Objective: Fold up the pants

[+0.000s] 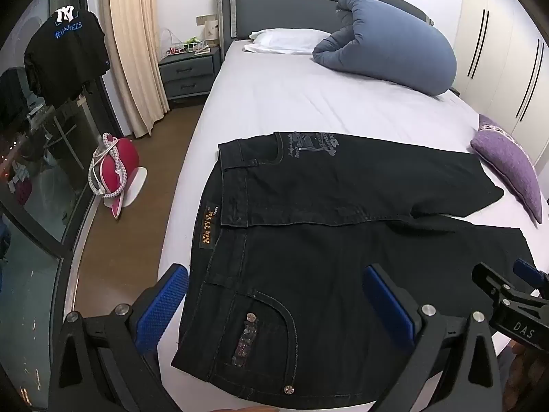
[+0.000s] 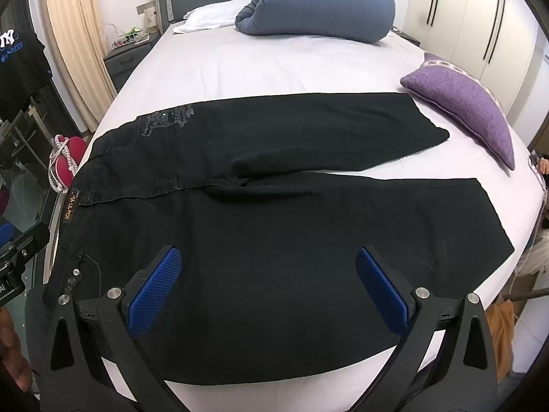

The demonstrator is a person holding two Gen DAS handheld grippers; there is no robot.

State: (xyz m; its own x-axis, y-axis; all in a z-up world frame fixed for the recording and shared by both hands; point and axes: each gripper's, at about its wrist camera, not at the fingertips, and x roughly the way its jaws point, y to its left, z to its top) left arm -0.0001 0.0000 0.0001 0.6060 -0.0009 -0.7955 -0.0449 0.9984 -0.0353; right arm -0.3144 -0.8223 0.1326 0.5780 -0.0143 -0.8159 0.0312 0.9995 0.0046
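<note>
In the left wrist view, the left gripper (image 1: 274, 305) hangs over the waist end of the black pants (image 1: 343, 240), its jaws spread wide with nothing between them. The pants lie flat on the bed (image 1: 274, 103), waistband toward the left edge, both legs running off to the right. The front pocket with its metal rivets sits between the blue pads (image 1: 161, 309), which hover above the cloth without pressing it. The right gripper (image 1: 507, 295) shows at the right edge, over the nearer leg. Beyond the pants lie a rolled blue duvet (image 1: 394, 48), a white pillow (image 1: 284, 39) and a purple cushion (image 1: 511, 168); a nightstand (image 1: 190, 72) stands beside the bed.

In the right wrist view, the right gripper (image 2: 269, 288) is above the thigh of the nearer leg of the pants (image 2: 274, 206), jaws likewise wide and empty. The two legs part slightly toward the right, with a strip of sheet between them. The purple cushion (image 2: 463, 103) lies just beside the far leg's hem. Part of the left gripper (image 2: 17, 257) shows at the left edge.
</note>
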